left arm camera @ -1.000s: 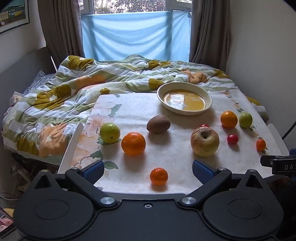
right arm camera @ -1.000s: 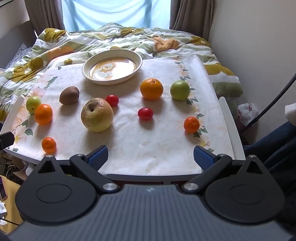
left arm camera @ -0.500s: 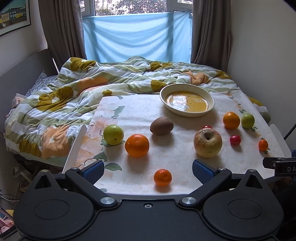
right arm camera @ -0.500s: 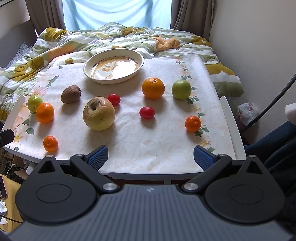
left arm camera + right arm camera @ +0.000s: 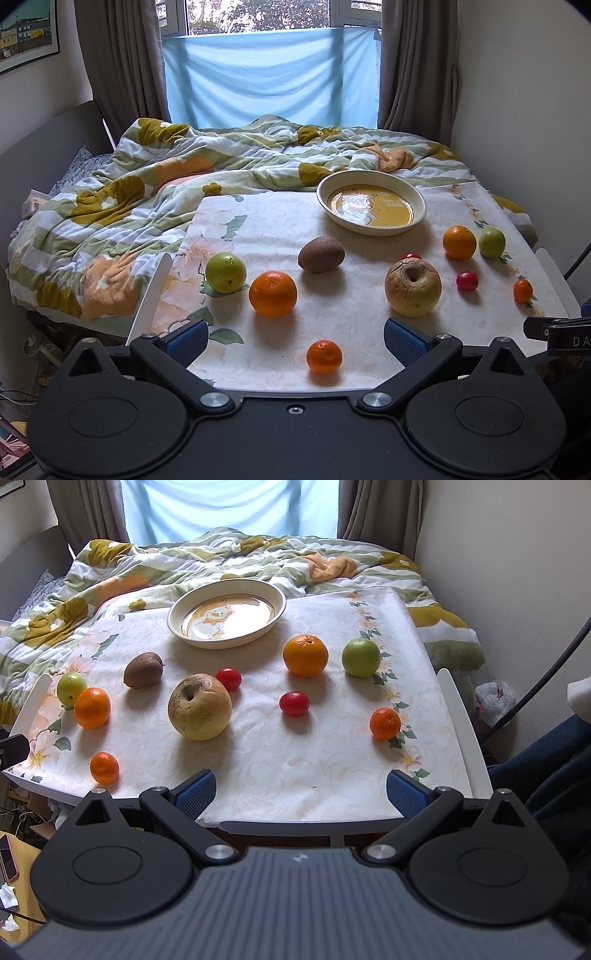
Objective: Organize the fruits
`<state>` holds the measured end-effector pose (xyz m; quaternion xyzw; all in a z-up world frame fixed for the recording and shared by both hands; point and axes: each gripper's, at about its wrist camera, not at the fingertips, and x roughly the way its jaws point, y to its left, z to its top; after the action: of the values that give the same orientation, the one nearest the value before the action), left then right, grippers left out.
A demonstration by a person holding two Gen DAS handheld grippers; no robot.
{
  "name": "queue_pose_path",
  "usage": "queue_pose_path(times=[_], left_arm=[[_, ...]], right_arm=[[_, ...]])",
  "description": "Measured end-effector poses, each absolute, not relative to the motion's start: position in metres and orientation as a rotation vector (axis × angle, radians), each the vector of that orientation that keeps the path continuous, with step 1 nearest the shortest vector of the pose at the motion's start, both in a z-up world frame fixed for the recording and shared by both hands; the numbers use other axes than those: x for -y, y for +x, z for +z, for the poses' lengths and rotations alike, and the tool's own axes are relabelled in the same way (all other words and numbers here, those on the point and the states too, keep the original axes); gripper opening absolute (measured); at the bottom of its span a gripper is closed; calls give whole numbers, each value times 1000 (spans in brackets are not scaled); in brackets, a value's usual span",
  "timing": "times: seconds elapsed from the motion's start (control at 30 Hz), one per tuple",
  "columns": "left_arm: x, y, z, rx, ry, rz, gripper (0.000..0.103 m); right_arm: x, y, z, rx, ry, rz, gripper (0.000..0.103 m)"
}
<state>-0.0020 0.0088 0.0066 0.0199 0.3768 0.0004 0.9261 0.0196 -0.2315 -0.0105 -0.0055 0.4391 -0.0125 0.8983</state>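
A: Any writing to read?

B: Only the white letters "DA" on a black part (image 5: pixel 569 338) at the right edge of the left wrist view; the rest is cut off. The dish's yellow floor carries a cartoon print, with small lettering too blurred to read.

A: Run through it, biggest first.

B: The rumpled floral quilt (image 5: pixel 147 192) on the bed, then the table (image 5: pixel 332 768) under a pale flowered cloth, butted against the bed. At the table's far edge sits the empty cream dish (image 5: pixel 173 622). The fruit lies loose on the cloth, none in the dish. Mid-table is the big blemished yellow apple (image 5: pixel 200 707), a kiwi (image 5: pixel 143 669) to its far left. By the right edge, an orange (image 5: pixel 306 655) and a green apple (image 5: pixel 361 657) stand just beside each other. By the left edge, another green apple (image 5: pixel 225 273) touches or nearly touches a second orange (image 5: pixel 273 294). One mandarin (image 5: pixel 324 356) is near the near-left corner, another (image 5: pixel 385 723) by the right edge. Smallest: two red tomatoes, one (image 5: pixel 228 679) just behind the big apple, one (image 5: pixel 294 703) between that apple and the right mandarin.

A: And the tongs?

B: Left gripper (image 5: pixel 293 341) and right gripper (image 5: pixel 301 794) are both released, blue pads wide apart, grasping nothing, at the near edge.

A: What does one view add?

B: The left shows the window, a blue cloth (image 5: pixel 269 77) across it and a framed picture (image 5: pixel 27 33). The right shows a dark blue sleeve or trouser leg (image 5: pixel 546 753) and a white bag (image 5: pixel 493 701) on the floor.
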Motion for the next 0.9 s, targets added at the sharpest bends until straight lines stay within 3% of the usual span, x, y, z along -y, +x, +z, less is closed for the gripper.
queue_pose_path(times=[0.9], left_arm=[[-9, 1, 7, -769, 43, -5, 103]], right_arm=[[230, 19, -10, -907, -7, -25, 103]])
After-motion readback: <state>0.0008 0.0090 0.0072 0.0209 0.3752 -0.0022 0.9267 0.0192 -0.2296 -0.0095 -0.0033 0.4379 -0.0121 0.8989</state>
